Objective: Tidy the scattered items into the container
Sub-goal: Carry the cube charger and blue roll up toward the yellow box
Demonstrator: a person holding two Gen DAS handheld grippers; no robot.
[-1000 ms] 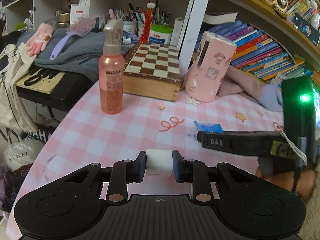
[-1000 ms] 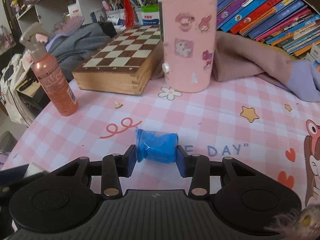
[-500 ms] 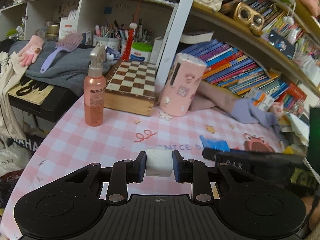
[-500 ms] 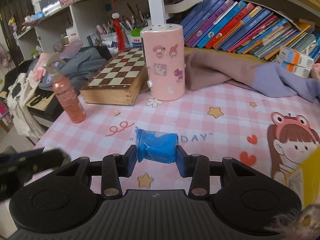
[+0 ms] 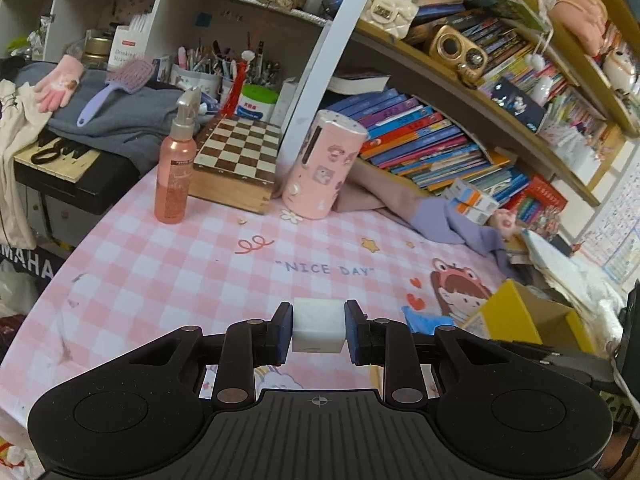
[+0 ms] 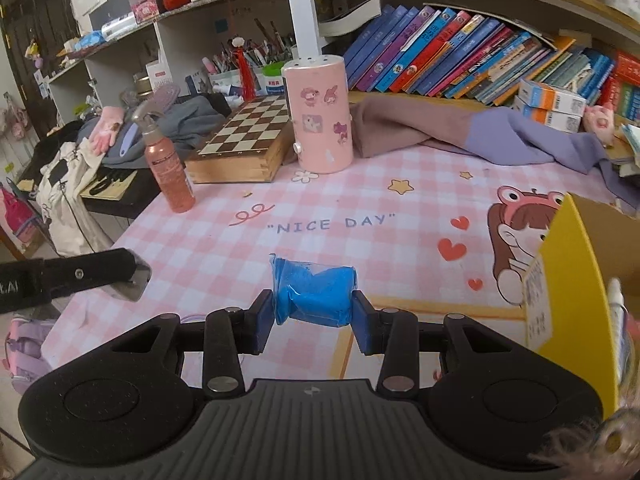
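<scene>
- Pink checked tablecloth [image 5: 168, 280] fills mid-frame, bookshelves [image 6: 460, 52] along the top.
- My left gripper [image 5: 318, 326] clamps a white block [image 5: 318, 325]; right gripper [image 6: 314, 306] clamps a blue packet [image 6: 314, 294].
- Yellow box [image 6: 576, 280] sits at right edge.
- Pink canister [image 6: 320, 116], chessboard [image 6: 244, 132] and spray bottle [image 6: 166, 164] stand upper left.

My two handheld grippers: matte black plastic.
Left gripper [image 5: 318, 332], right gripper [image 6: 312, 318]: blue finger pads [image 5: 282, 332], round metal screws, ribbed centre plate.
</scene>
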